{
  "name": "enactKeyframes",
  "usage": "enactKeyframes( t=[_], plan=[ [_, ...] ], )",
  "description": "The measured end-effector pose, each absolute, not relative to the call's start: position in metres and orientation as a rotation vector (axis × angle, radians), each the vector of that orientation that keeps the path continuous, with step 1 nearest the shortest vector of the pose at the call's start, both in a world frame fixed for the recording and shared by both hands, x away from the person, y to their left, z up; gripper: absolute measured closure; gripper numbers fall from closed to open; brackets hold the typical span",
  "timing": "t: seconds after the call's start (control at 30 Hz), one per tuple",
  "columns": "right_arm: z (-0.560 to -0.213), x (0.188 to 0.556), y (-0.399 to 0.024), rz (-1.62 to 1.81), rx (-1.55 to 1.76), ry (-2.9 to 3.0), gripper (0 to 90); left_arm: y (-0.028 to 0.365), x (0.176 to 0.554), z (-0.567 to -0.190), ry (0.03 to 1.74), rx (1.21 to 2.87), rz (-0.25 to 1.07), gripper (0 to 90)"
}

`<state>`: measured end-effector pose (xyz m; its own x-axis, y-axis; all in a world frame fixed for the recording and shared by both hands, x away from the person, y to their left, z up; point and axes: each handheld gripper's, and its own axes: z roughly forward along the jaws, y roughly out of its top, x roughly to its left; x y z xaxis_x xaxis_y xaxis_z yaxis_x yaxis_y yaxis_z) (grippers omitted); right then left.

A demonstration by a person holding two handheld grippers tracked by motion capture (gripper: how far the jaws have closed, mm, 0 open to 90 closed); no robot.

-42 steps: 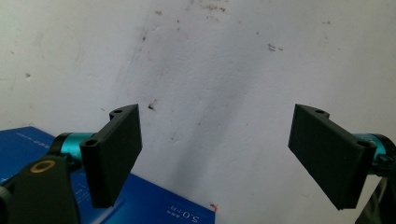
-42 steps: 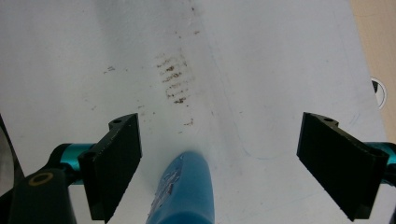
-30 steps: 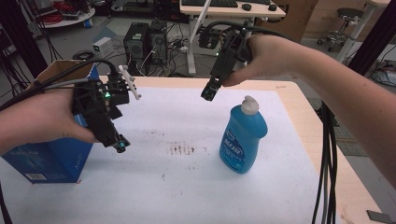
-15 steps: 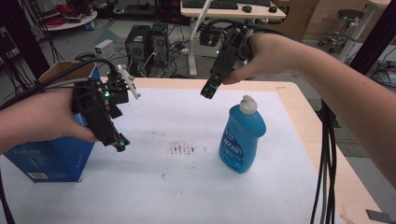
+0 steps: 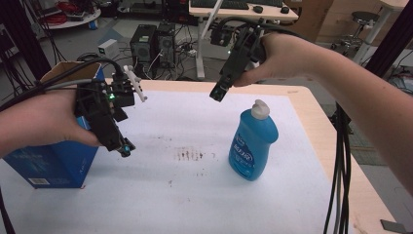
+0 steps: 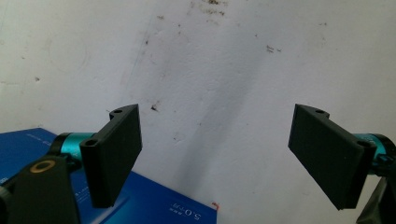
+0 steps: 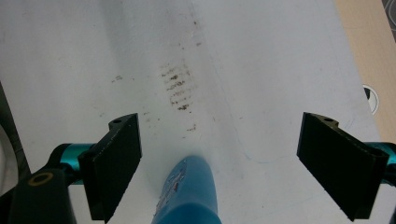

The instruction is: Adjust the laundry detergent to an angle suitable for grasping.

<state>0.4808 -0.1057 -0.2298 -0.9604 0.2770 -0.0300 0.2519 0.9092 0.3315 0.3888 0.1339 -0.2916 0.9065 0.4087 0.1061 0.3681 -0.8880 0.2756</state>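
A blue dish-soap bottle (image 5: 253, 141) with a white cap stands upright on the white table cover, right of centre. My right gripper (image 5: 218, 92) hovers above and to its left, open and empty. In the right gripper view the bottle (image 7: 189, 196) shows low between the wide-apart jaws of the right gripper (image 7: 219, 163). A blue cardboard box (image 5: 48, 156), open at the top, stands at the left. My left gripper (image 5: 124, 146) hangs by its right side, open and empty. In the left gripper view the box (image 6: 154, 203) lies at the bottom left under the left gripper (image 6: 217, 158).
Dark smudges (image 5: 187, 155) mark the white cover (image 5: 195, 195) at the table's middle. The wooden table edge (image 5: 336, 141) runs along the right, with black cables (image 5: 341, 161) hanging beside it. Computers and desks stand on the floor behind the table.
Both grippers have held almost still; the right one has drifted slightly. The bottle and box have not moved.
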Motion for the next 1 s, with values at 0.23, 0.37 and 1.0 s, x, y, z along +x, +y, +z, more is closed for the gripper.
enactKeyframes(
  t=[0.23, 0.37, 1.0],
  plan=[
    [-0.2312, 0.4809, -0.1036, 0.500, 0.405, 3.004, 13.2, 0.1347, 0.3874, -0.2909, 0.588, 2.820, 0.239, 17.5],
    [-0.2309, 0.4802, -0.1036, 0.501, 0.406, 3.002, 13.2, 0.1345, 0.3878, -0.2899, 0.585, 2.820, 0.240, 17.5],
    [-0.2293, 0.4771, -0.1074, 0.500, 0.413, 2.992, 13.2, 0.1314, 0.3861, -0.2891, 0.569, 2.828, 0.242, 17.5]
  ],
)
